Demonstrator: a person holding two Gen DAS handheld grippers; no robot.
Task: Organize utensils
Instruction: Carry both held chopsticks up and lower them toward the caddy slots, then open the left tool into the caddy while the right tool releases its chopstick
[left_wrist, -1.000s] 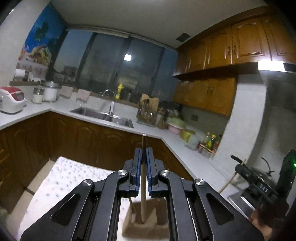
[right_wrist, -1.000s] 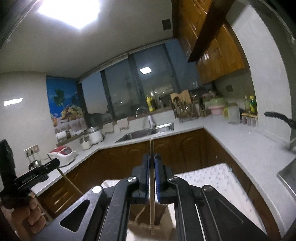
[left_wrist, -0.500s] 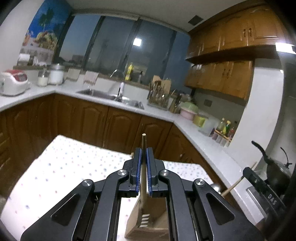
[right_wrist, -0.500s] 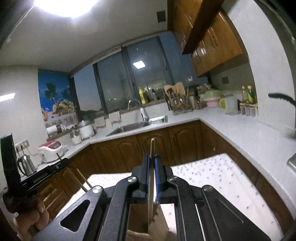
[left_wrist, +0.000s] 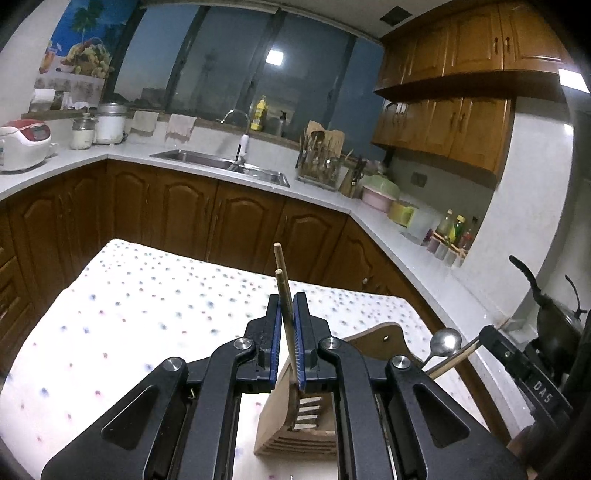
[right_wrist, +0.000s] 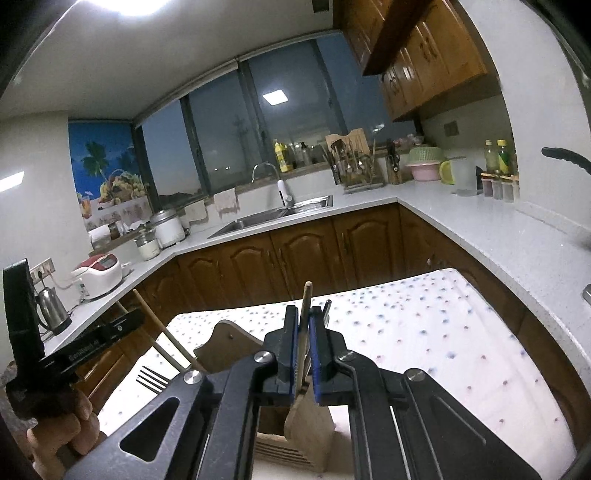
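Both grippers have dropped toward the table since a second ago, so the wooden holder and the dotted cloth now fill much more of each view.

From the left wrist camera, the left gripper (left_wrist: 287, 325) has its blue pads pressed together on a pair of wooden chopsticks (left_wrist: 283, 291), which stand nearly upright with their blunt ends poking up past the fingertips. Their lower ends reach down toward the wooden utensil holder (left_wrist: 295, 424), which stands on the table's dotted cloth (left_wrist: 147, 306) right below the jaws; whether the tips are inside it I cannot tell. To the right, a spoon (left_wrist: 445, 341) and a wooden stick lie side by side at the holder's far side, with the right gripper's dark body (left_wrist: 524, 373) beyond them.

From the right wrist camera, the right gripper (right_wrist: 303, 332) is clamped tight on one slim wooden utensil (right_wrist: 305, 314), held upright with its wider lower end over the same wooden holder (right_wrist: 236, 343). A fork (right_wrist: 151, 378) shows at the holder's left, just beside a slanting wooden stick. At far left, a hand (right_wrist: 62, 439) grips the left gripper's handle.
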